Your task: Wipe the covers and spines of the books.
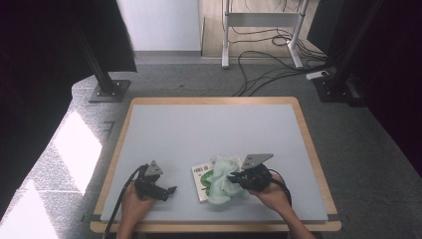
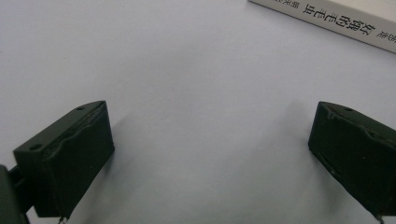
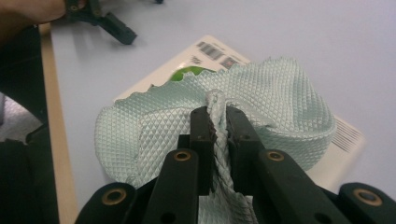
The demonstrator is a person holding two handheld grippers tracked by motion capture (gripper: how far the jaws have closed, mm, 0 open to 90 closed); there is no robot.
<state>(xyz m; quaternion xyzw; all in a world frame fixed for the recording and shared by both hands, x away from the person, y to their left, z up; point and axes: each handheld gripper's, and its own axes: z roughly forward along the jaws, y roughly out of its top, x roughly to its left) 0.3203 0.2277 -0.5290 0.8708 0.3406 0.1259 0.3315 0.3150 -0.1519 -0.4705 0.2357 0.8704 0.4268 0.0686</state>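
A pale green textured cloth (image 1: 222, 180) lies bunched over a white book with a green cover picture (image 1: 200, 175) near the table's front edge. My right gripper (image 1: 233, 177) is shut on a pinched fold of the cloth (image 3: 217, 122), which drapes across the book (image 3: 212, 52) in the right gripper view. My left gripper (image 1: 171, 190) rests low on the table to the left of the book, its jaws wide apart with nothing between them. The left gripper view has bare table between its pads (image 2: 70, 158), and the book's spine (image 2: 336, 21) crosses the upper right corner.
The grey mat (image 1: 214, 129) covers a wood-edged table (image 1: 311, 149). Beyond the far edge are a desk frame with loose cables (image 1: 263, 55) and black stand bases (image 1: 107, 89). Dark curtains hang at both sides.
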